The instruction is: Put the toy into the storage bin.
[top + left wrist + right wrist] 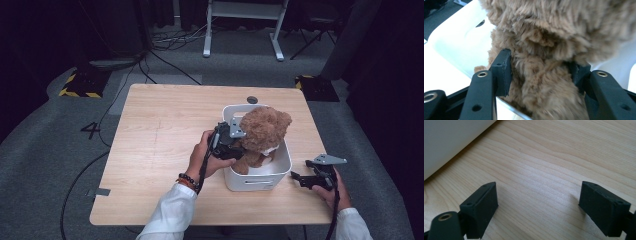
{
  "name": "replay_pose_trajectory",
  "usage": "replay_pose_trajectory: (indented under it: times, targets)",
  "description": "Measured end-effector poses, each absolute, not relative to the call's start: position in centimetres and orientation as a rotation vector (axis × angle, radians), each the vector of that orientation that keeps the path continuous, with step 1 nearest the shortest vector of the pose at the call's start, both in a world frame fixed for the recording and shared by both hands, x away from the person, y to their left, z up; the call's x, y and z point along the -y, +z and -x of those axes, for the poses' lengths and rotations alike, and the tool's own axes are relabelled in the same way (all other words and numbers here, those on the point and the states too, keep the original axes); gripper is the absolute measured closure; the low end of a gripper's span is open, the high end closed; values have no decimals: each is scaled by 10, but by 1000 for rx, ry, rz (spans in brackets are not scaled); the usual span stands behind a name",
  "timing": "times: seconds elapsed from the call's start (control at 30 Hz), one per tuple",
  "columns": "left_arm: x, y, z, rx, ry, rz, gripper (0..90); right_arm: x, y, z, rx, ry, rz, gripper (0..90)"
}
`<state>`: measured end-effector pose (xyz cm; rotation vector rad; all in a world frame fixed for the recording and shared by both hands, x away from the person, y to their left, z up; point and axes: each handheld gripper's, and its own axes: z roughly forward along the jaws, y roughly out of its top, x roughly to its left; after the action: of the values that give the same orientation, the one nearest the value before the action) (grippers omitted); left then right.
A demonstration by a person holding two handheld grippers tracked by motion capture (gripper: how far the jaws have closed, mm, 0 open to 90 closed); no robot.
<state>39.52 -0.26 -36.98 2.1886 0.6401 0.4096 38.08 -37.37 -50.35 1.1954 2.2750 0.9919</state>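
One teddy bear [263,131] sits in one white bin [257,179], left gripper [239,145] fingers flanking it, right gripper [298,178] fingers wide.

In the left gripper view we see the brown plush teddy bear [554,50] cut off at the top and right edges, its face hidden. From above, the white plastic bin [260,177] hides its lower body, and we cannot tell whether the black pads [503,72] press the fur.

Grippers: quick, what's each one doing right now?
Left gripper: jaws around the teddy bear; grip cannot be told.
Right gripper: open, holding nothing.
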Motion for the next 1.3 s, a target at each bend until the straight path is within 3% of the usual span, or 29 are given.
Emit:
replay_pose_trajectory:
  times: [0.5, 1.3]
  targets:
    - [-6, -366, -394, -636, 378, -2171, 487, 374, -504, -381, -2275, 993, -1194, 149]
    - [-24, -358, -392, -662, 409, -2113, 298, 374, -504, -381, -2275, 993, -1194, 149]
